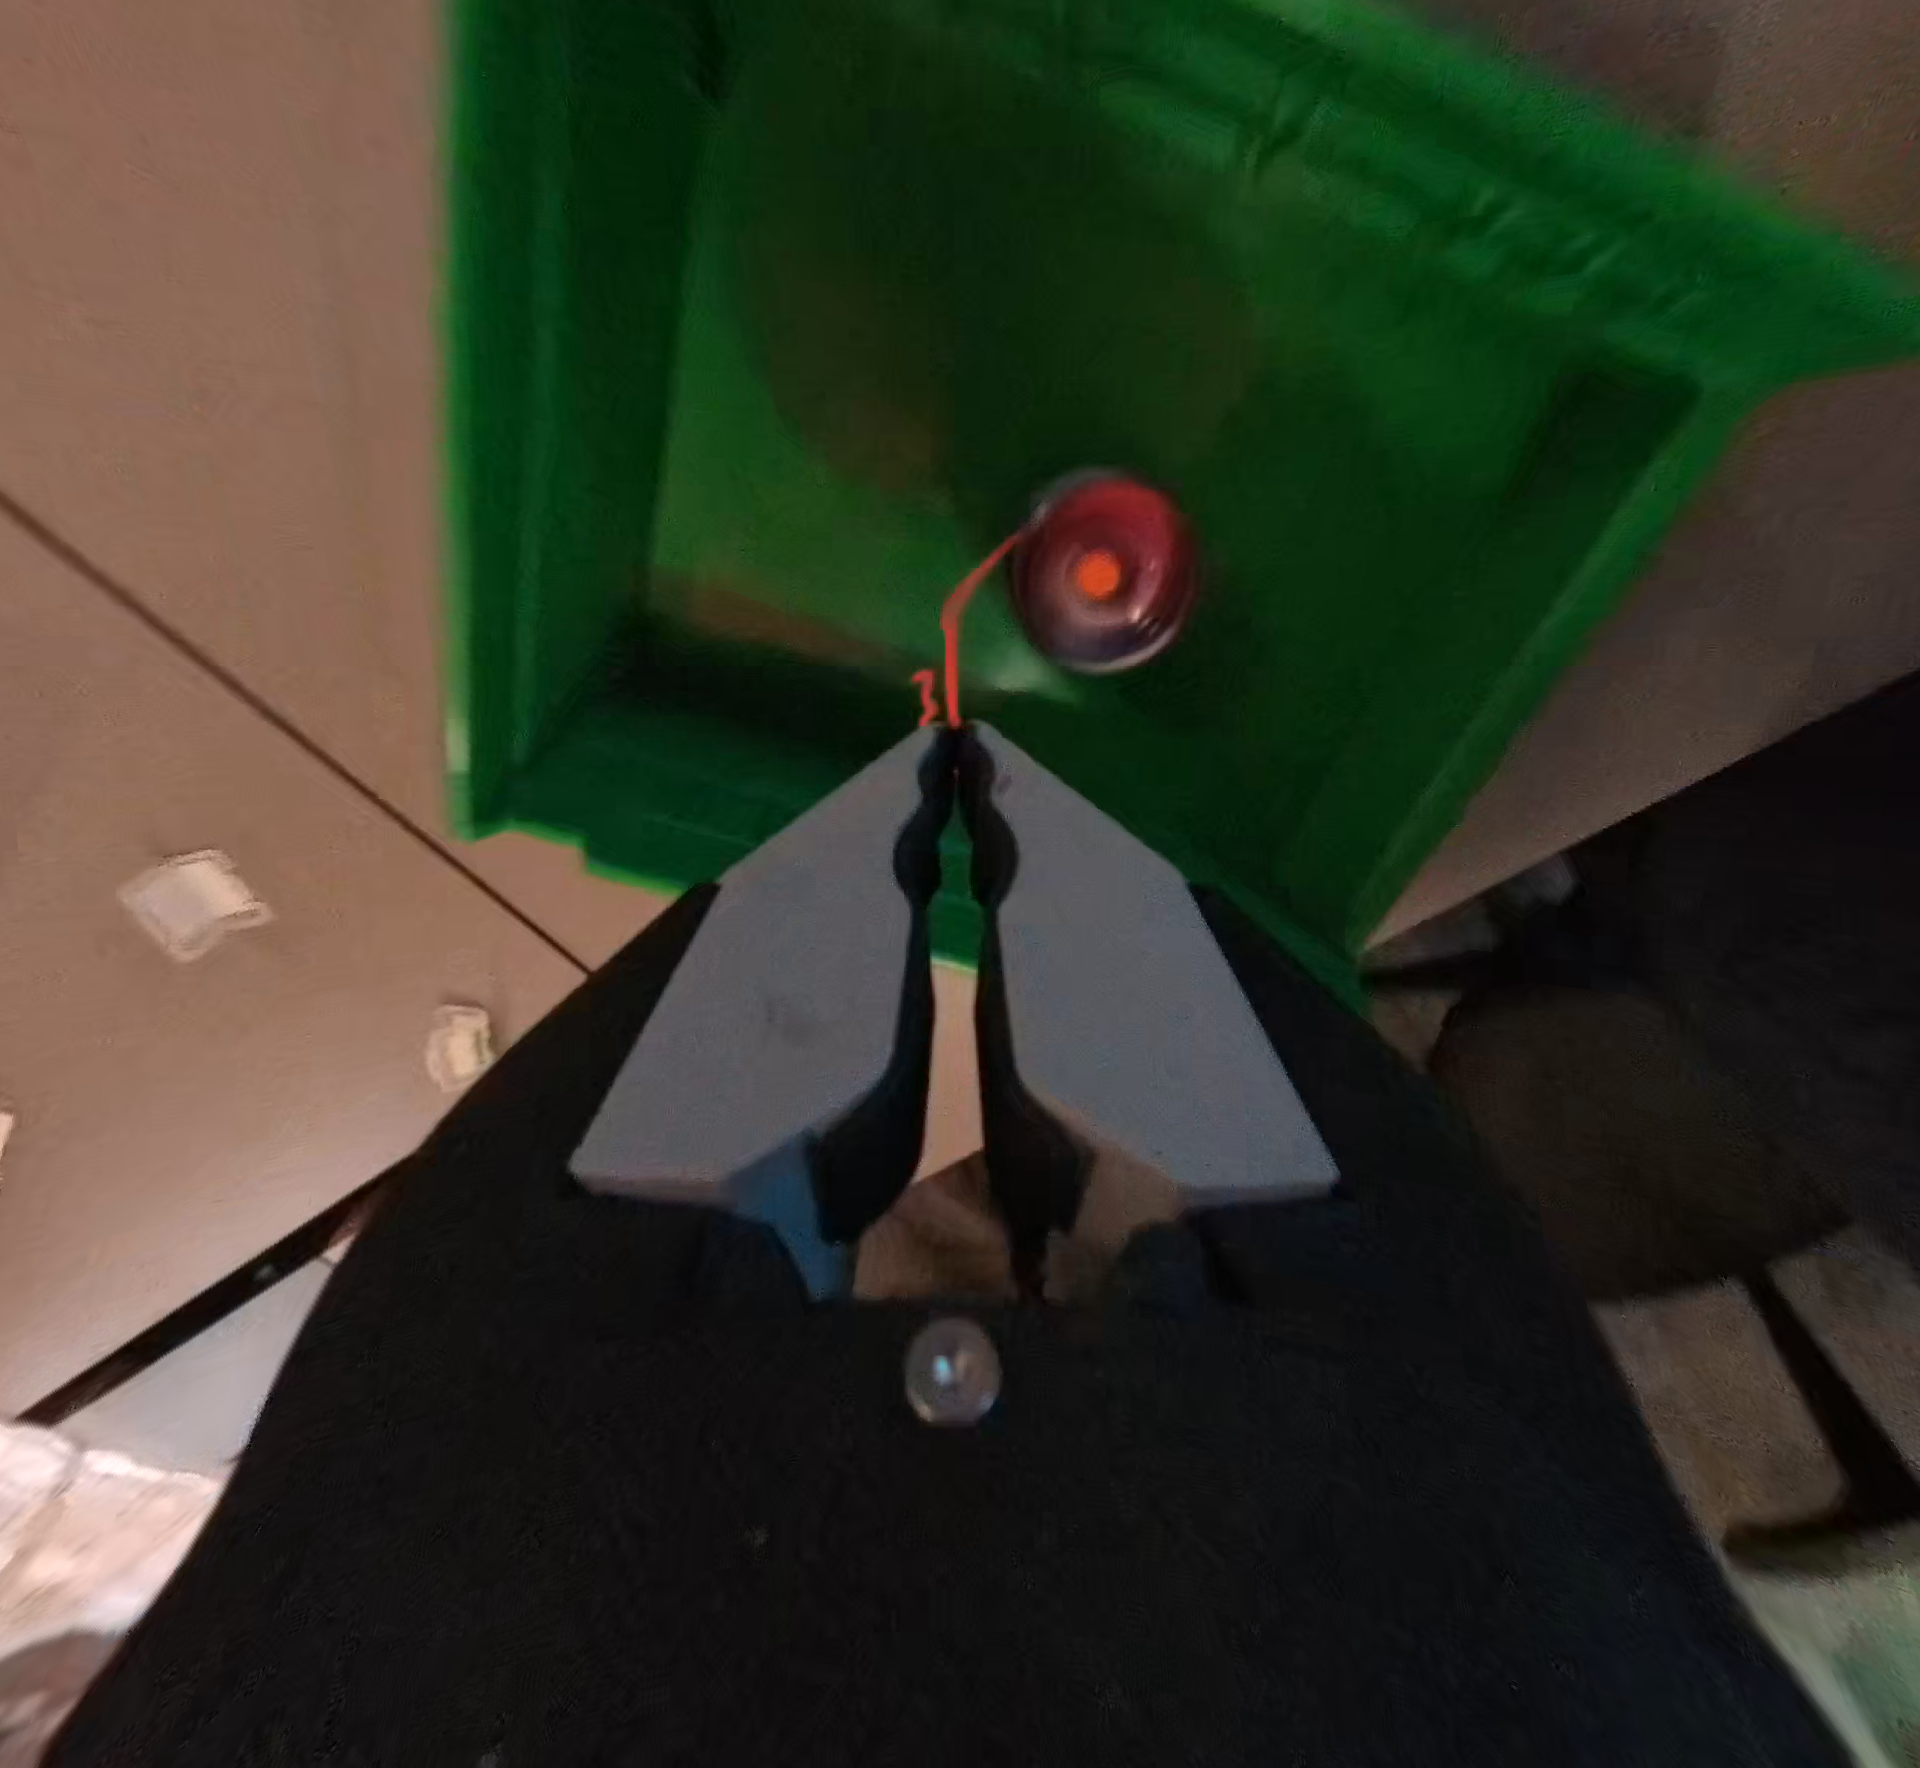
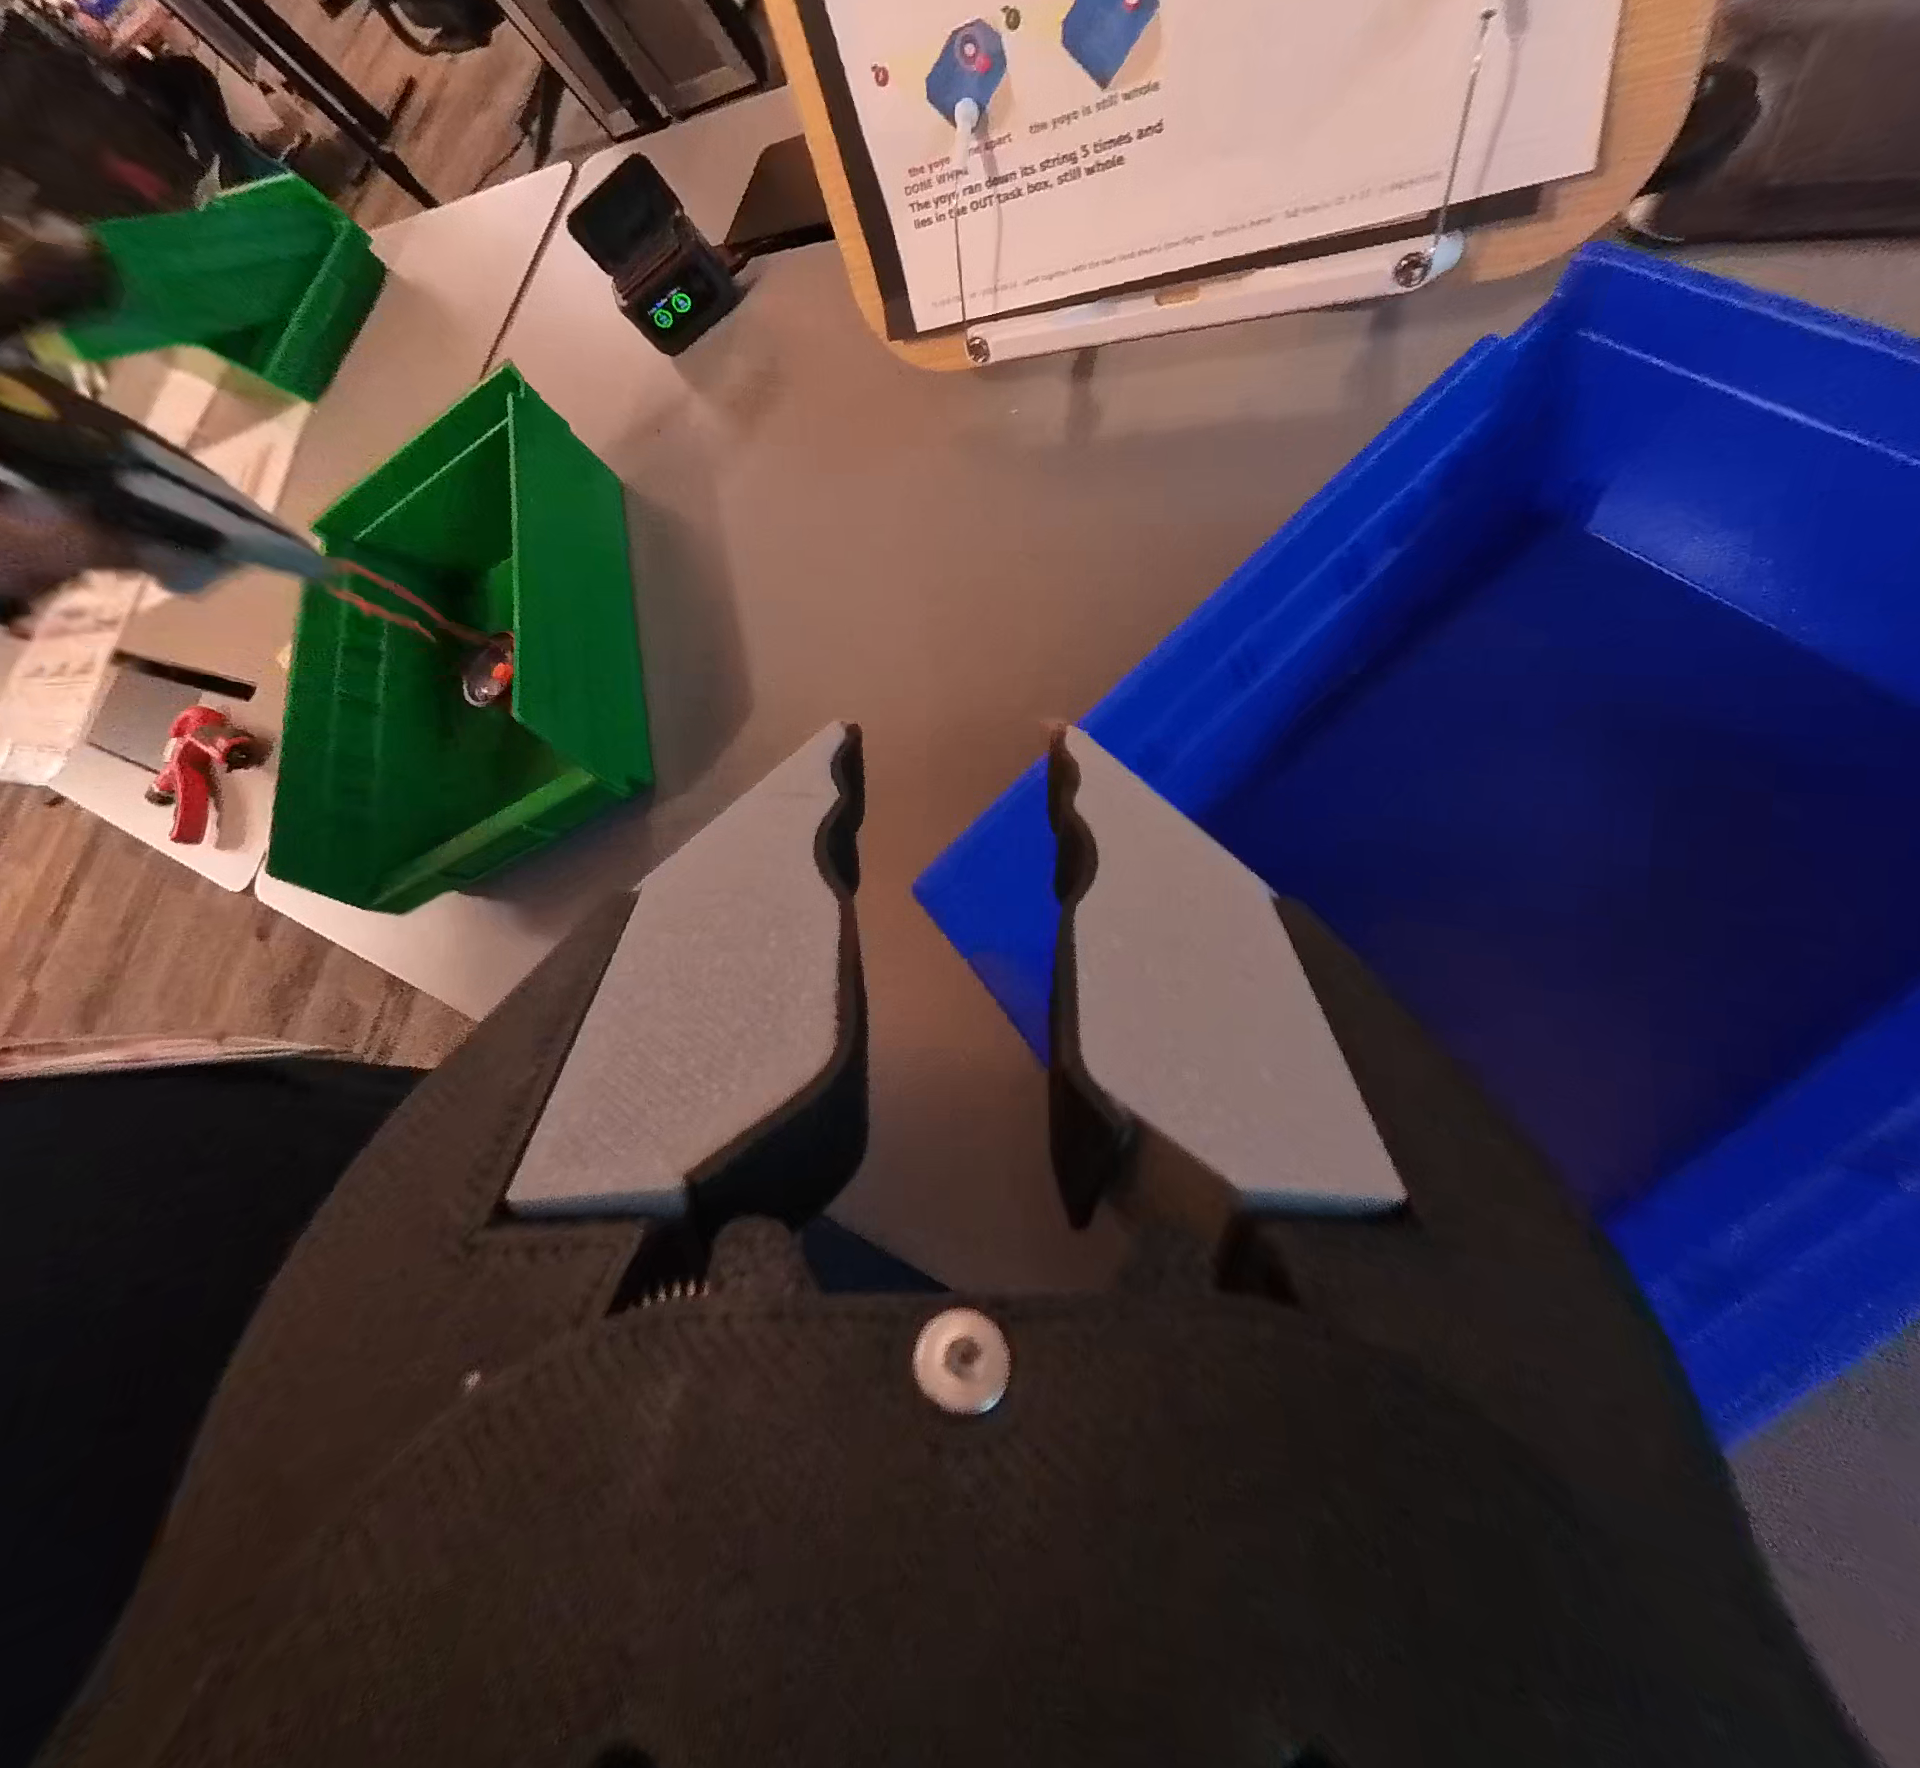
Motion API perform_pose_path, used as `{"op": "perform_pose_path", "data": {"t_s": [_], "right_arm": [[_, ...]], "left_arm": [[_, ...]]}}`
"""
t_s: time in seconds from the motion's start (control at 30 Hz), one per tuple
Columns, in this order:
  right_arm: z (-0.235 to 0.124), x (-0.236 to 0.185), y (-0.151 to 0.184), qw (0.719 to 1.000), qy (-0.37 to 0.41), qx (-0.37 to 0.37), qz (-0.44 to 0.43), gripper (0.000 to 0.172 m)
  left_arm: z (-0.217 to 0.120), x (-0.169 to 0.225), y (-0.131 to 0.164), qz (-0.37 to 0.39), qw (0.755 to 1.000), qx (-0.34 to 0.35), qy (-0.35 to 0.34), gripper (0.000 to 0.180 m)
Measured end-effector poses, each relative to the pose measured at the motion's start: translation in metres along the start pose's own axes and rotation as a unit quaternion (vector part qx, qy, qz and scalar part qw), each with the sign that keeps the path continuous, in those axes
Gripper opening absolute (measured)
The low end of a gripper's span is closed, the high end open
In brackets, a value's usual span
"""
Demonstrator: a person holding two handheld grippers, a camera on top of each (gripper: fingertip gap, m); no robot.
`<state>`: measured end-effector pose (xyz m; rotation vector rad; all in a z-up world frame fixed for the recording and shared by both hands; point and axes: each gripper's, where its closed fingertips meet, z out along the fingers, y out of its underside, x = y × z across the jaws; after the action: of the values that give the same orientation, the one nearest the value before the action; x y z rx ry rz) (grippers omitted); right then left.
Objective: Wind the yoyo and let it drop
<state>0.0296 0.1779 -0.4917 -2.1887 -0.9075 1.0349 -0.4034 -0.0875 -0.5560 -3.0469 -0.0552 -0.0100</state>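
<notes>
1. Blue bin (image 2: 1558,783): largest item, right of the green bin, with bare table (image 2: 831,523) between them.
2. Board with instruction sheet (image 2: 1195,56): stands behind the blue bin, far side from the green bin.
3. Green bin (image 1: 1039,212): landmark. Second green bin (image 2: 229,284) sits behind it.
4. Right gripper (image 2: 954,752): well right of the green bin, at the blue bin's near corner, jaws spread, nothing between them.
5. Left gripper (image 1: 948,731): above the green bin, tips clenched on the red string (image 1: 951,638).
6. Yoyo (image 1: 1107,570): hangs on that string inside the green bin, blurred.
7. Red clamp (image 2: 197,762): left of the green bin.
</notes>
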Motion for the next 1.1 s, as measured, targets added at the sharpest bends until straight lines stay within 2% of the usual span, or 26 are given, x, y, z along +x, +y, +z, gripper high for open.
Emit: {"op": "perform_pose_path", "data": {"t_s": [0.03,0.13,0.23,0.27,0.3,0.37,0.43,0.5,0.6,0.63,0.67,0.7,0.8,0.83,0.9,0.97,1.0,1.1], "right_arm": [[-0.002,0.004,-0.001,1.000,-0.003,0.001,0.002,0.032],[-0.005,0.014,-0.006,1.000,-0.018,0.003,0.009,0.032],[-0.003,0.018,-0.012,0.999,-0.036,0.005,0.009,0.031],[-0.002,0.017,-0.014,0.999,-0.043,0.006,0.007,0.031],[0.000,0.017,-0.017,0.999,-0.050,0.007,0.005,0.031],[0.003,0.014,-0.020,0.998,-0.062,0.008,0.000,0.031],[0.005,0.011,-0.021,0.997,-0.072,0.009,-0.004,0.030],[0.007,0.009,-0.020,0.997,-0.079,0.008,-0.004,0.030],[0.008,0.010,-0.015,0.997,-0.081,0.003,-0.002,0.030],[0.008,0.010,-0.013,0.997,-0.080,0.001,-0.001,0.029],[0.008,0.011,-0.011,0.997,-0.078,-0.001,0.000,0.029],[0.009,0.012,-0.009,0.997,-0.077,-0.002,0.002,0.029],[0.010,0.012,-0.006,0.997,-0.073,-0.004,0.008,0.029],[0.009,0.010,-0.006,0.997,-0.073,-0.004,0.010,0.029],[0.008,0.007,-0.007,0.998,-0.068,-0.002,0.008,0.028],[0.006,0.005,-0.008,0.998,-0.057,-0.006,0.000,0.028],[0.005,0.005,-0.008,0.999,-0.049,-0.006,-0.005,0.028],[-0.002,0.006,-0.008,1.000,-0.024,-0.004,-0.008,0.027]], "left_arm": [[-0.041,-0.001,-0.019,-0.014,0.998,0.056,0.002,0.000],[-0.186,0.006,-0.070,-0.020,0.972,0.233,-0.024,0.000],[-0.334,0.024,-0.094,0.011,0.916,0.386,-0.108,0.000],[-0.372,0.034,-0.096,0.022,0.895,0.428,-0.125,0.000],[-0.396,0.047,-0.096,0.033,0.886,0.445,-0.125,0.000],[-0.400,0.075,-0.096,0.041,0.900,0.425,-0.088,0.000],[-0.386,0.103,-0.098,0.055,0.903,0.424,-0.041,0.000],[-0.354,0.132,-0.090,0.059,0.919,0.388,0.043,0.000],[-0.298,0.168,-0.071,0.054,0.926,0.330,0.173,0.000],[-0.276,0.184,-0.059,0.053,0.923,0.293,0.244,0.000],[-0.256,0.199,-0.047,0.048,0.910,0.262,0.318,0.000],[-0.225,0.199,-0.042,0.019,0.907,0.239,0.345,0.000],[-0.098,0.169,-0.010,-0.090,0.933,0.122,0.327,0.000],[-0.061,0.154,0.000,-0.130,0.934,0.101,0.317,0.000],[-0.007,0.131,0.016,-0.203,0.919,0.072,0.330,0.001],[0.030,0.111,0.033,-0.246,0.914,0.038,0.320,0.027],[0.039,0.107,0.036,-0.248,0.912,0.033,0.325,0.028],[0.041,0.086,0.041,-0.237,0.921,0.027,0.309,0.046]]}}
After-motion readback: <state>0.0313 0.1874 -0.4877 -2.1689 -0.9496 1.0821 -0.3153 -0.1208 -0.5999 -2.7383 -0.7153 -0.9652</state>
